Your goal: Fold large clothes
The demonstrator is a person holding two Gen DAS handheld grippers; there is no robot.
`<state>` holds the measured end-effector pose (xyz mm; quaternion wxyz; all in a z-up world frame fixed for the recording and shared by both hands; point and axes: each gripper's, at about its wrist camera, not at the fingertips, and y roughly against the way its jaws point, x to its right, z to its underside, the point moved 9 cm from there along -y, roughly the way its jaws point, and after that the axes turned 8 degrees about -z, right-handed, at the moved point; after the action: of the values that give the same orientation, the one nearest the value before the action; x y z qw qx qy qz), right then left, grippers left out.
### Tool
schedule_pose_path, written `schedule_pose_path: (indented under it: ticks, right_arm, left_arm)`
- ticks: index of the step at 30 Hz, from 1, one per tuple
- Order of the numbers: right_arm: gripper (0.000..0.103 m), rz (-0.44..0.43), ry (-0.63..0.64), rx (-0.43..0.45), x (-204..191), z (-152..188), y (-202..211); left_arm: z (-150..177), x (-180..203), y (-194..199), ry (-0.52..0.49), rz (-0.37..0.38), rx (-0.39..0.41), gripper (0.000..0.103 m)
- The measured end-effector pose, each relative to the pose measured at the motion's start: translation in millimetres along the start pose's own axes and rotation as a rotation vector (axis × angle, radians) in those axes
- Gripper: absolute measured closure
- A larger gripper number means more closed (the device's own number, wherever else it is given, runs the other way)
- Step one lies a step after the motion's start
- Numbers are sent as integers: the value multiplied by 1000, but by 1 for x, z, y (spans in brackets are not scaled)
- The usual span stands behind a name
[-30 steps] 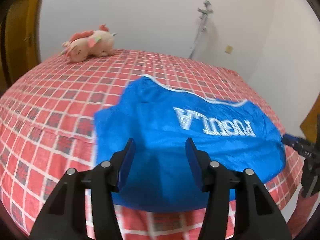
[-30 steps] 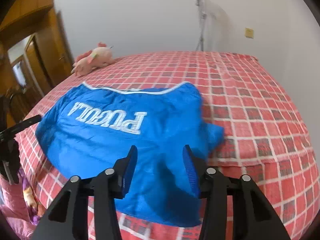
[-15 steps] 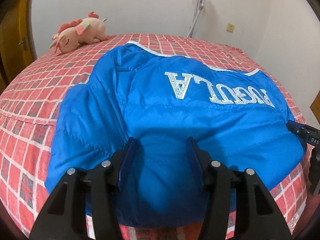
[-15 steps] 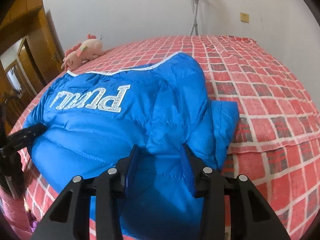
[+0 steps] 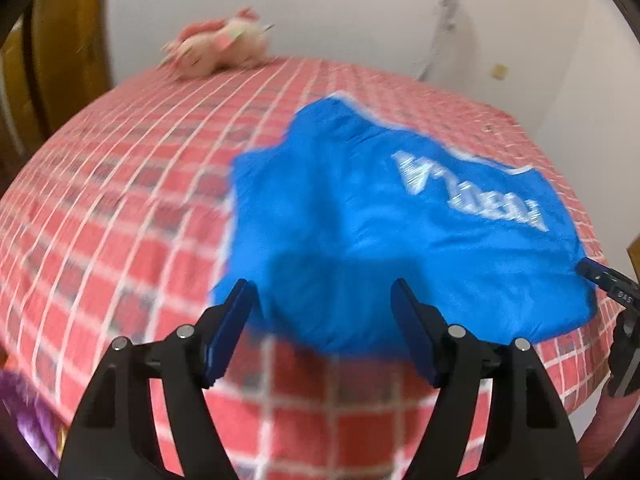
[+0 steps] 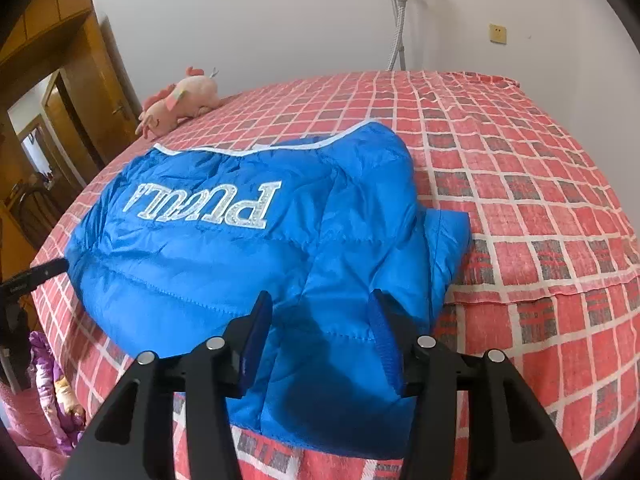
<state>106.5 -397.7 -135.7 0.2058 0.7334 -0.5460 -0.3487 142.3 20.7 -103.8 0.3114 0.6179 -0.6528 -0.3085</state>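
A bed (image 6: 520,184) in a red checked sheet is carrying a blue padded jacket (image 6: 224,248) near its front edge and a pink plush toy (image 6: 180,100) far back.

Both handheld tools are built alike. The left gripper (image 5: 324,312) has two matte black arms that widen toward the camera into broad triangular frames, each pierced by a long cutout. Two round silver screw heads sit on each arm, one near the pad and one farther back. The jaws end in flat, dark blue rectangular pads facing each other. The right gripper (image 6: 318,320) shows the same black frame, the same four silver screws and blue pads with a finely ribbed surface. Seen from the left camera, the other tool's black bar at the right edge carries small white lettering, too blurred to read.
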Motion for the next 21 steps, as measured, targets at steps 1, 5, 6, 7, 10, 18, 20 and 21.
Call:
schedule_pose_path:
  ticks: [1, 5, 6, 7, 10, 18, 20, 21]
  right_arm:
    - [53, -1, 0, -4, 0, 1, -1]
    - [53, 2, 6, -16, 0, 3, -2]
    - [53, 3, 9, -18, 0, 2, -3]
    - [53, 3, 10, -19, 0, 2, -3]
    - [52, -1, 12, -23, 1, 3, -4]
    - [52, -4, 6, -34, 3, 2, -8]
    - [52, 1, 9, -37, 3, 2, -10]
    - [52, 4, 9, -39, 3, 1, -11]
  left_arm:
    - [7, -7, -1, 20, 2, -30, 32]
    - [23, -17, -8, 94, 84, -118, 32]
    - [23, -18, -10, 114, 102, -128, 32]
    - [23, -19, -12, 121, 109, -127, 30]
    - [20, -21, -19, 142, 122, -122, 27]
    - [6, -18, -51, 245, 259, -159, 24]
    - [2, -16, -60, 255, 287, -167, 23]
    - [0, -15, -64, 256, 300, -170, 23]
